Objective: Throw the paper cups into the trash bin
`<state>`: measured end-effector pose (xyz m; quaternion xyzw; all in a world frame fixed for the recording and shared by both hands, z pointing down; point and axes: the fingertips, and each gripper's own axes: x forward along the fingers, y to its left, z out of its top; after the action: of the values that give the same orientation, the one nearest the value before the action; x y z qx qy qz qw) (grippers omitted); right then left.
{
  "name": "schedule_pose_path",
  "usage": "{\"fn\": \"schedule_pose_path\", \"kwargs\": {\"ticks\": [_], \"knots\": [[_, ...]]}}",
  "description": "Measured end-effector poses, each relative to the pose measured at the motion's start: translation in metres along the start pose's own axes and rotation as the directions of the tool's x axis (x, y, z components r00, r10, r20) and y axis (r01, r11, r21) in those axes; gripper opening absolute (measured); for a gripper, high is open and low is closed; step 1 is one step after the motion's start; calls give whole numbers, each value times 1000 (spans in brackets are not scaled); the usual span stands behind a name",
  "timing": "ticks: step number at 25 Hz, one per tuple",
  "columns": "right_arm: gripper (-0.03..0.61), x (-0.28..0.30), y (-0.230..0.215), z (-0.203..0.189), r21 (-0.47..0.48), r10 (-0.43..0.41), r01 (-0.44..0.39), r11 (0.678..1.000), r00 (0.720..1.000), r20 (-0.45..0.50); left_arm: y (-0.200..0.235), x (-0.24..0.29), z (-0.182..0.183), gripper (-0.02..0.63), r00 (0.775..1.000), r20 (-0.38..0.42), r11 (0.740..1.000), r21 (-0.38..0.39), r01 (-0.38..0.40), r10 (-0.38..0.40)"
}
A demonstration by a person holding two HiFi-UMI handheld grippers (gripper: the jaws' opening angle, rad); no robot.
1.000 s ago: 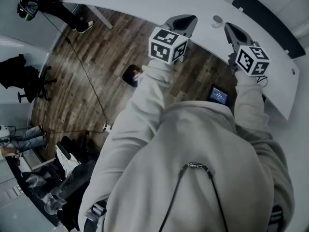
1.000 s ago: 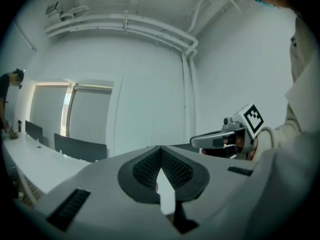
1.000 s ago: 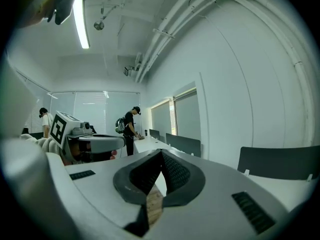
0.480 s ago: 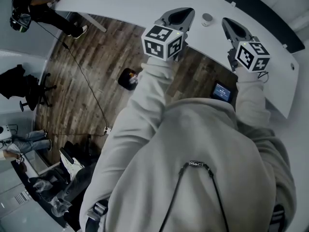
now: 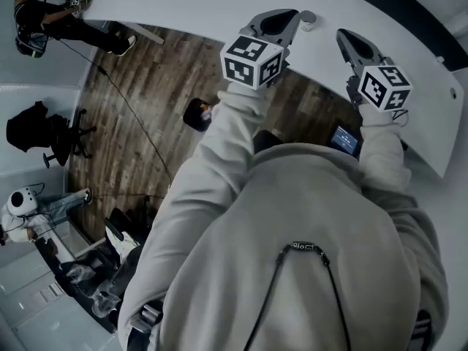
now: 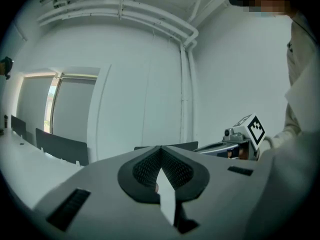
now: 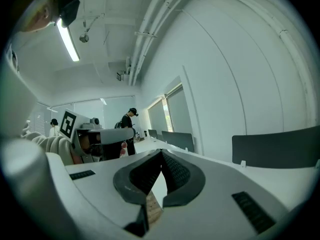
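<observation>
In the head view a small round white paper cup (image 5: 308, 20) stands on the long curved white table (image 5: 219, 6). My left gripper (image 5: 291, 16) is held level just left of the cup, with its tip beside it. Its jaws meet at the tip with nothing between them, as the left gripper view shows (image 6: 161, 149). My right gripper (image 5: 344, 36) hovers over the table to the cup's right, shut and empty (image 7: 161, 154). Each gripper shows in the other's view: the right gripper (image 6: 245, 134) and the left gripper (image 7: 97, 131). A small dark bin-like container (image 5: 197, 114) sits on the wooden floor.
A lit tablet screen (image 5: 344, 139) sits below the table's near edge. A cable (image 5: 139, 130) crosses the floor. A person (image 5: 51, 17) works at the table's far left end, with a black chair (image 5: 44, 134) nearby. Dark partition panels (image 7: 277, 149) stand on the table.
Both grippers have moved forward over the table edge. The cup, earlier between and ahead of them, now lies right beside the left gripper's tip. The jaws stayed shut.
</observation>
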<state>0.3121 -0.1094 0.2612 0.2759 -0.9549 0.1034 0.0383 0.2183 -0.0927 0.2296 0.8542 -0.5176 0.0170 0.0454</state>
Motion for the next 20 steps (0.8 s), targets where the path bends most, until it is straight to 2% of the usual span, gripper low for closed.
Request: {"fn": "schedule_pose_path", "kwargs": {"ticks": [5, 9, 14, 17, 20], "knots": [[18, 4, -5, -3, -5, -5, 5, 1000, 1000, 6, -4, 20, 6, -5, 997, 11, 997, 15, 70, -70], [18, 16, -30, 5, -30, -28, 28, 999, 999, 24, 1, 55, 11, -5, 991, 40, 991, 57, 124, -127], [18, 56, -58, 29, -75, -28, 29, 997, 1000, 13, 47, 97, 41, -5, 982, 94, 985, 66, 160, -166], [18, 91, -82, 42, -66, -67, 67, 996, 998, 10, 76, 124, 49, -5, 977, 90, 978, 95, 187, -195], [18, 122, -92, 51, -67, -87, 86, 994, 996, -6, 108, 141, 48, -5, 974, 80, 976, 67, 207, -212]]}}
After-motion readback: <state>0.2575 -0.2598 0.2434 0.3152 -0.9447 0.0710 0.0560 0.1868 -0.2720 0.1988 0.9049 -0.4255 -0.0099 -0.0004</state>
